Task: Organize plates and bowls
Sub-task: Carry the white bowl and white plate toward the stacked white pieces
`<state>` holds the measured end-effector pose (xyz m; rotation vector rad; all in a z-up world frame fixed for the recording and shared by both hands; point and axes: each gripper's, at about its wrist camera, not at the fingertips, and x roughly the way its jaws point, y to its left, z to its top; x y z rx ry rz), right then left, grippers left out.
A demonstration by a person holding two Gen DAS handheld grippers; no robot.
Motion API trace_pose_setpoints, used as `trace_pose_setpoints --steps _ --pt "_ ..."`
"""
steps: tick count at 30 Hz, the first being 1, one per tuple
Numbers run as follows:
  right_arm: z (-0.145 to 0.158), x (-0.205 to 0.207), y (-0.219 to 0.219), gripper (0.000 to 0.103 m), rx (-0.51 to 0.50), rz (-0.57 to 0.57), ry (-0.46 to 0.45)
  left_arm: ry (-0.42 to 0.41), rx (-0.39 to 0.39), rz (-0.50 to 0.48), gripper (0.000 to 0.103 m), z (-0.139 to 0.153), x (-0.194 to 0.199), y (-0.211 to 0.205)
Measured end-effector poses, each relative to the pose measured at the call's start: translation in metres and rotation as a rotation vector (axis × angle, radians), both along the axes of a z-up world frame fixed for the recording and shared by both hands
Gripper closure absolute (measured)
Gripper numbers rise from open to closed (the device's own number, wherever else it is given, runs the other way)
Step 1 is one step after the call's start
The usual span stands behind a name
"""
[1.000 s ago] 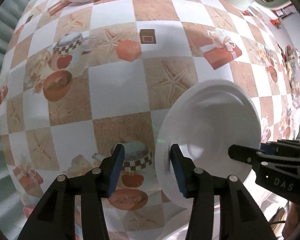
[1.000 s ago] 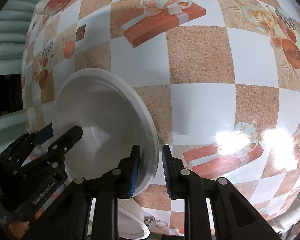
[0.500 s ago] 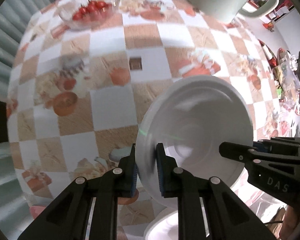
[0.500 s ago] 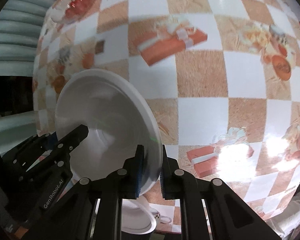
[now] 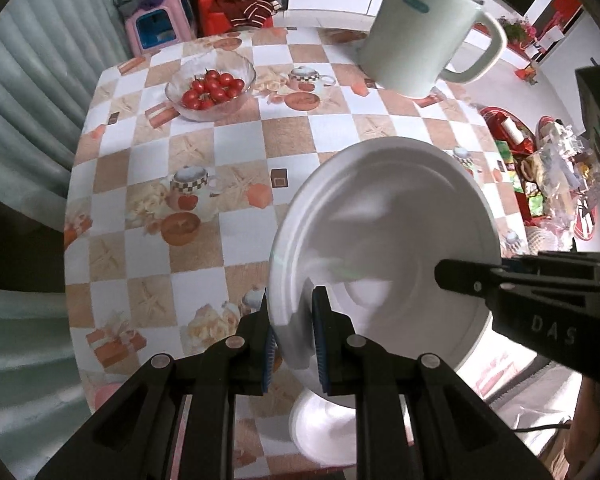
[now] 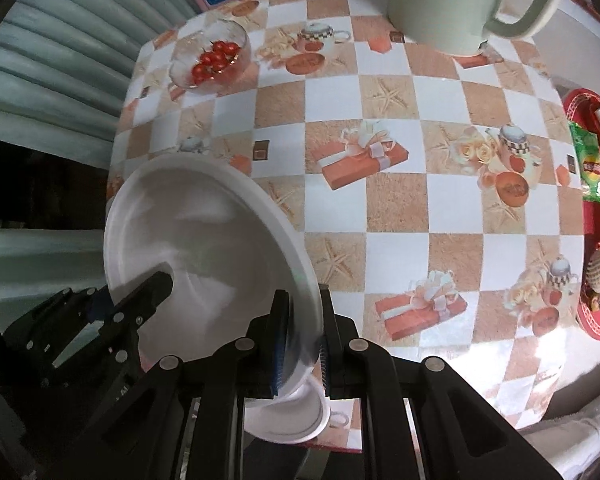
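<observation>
Both tools pinch the big round white plate (image 5: 384,236) by its rim, left tool (image 5: 291,340) one side, right tool (image 6: 302,340) the other, keeping it steady above the checked counter (image 6: 396,216) and a small white dish (image 6: 284,416).

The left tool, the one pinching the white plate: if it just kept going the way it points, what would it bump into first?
Probably the checkered tablecloth below; the left tool points steeply down, and the white plate travels with it. A smaller white dish near the table edge may be close, but depth is unclear.
</observation>
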<state>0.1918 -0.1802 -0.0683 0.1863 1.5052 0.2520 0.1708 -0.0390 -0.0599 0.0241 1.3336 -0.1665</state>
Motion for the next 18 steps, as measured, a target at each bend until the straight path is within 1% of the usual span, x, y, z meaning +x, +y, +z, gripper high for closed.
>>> trace_pose_setpoints --steps 4,10,16,18 --pt "0.01 -0.018 0.005 0.088 -0.008 -0.006 -0.007 -0.004 -0.002 -0.016 0.085 0.013 -0.02 0.002" --pt "0.017 -0.048 0.006 0.088 -0.011 -0.025 -0.003 -0.005 -0.013 -0.048 0.085 0.024 -0.048 0.004" --pt "0.016 -0.076 0.006 0.088 -0.012 -0.059 0.016 0.0 0.017 -0.116 0.085 0.023 -0.068 0.001" --pt "0.013 -0.085 0.006 0.088 -0.013 -0.068 0.027 0.018 0.021 -0.145 0.085 0.018 -0.075 -0.001"
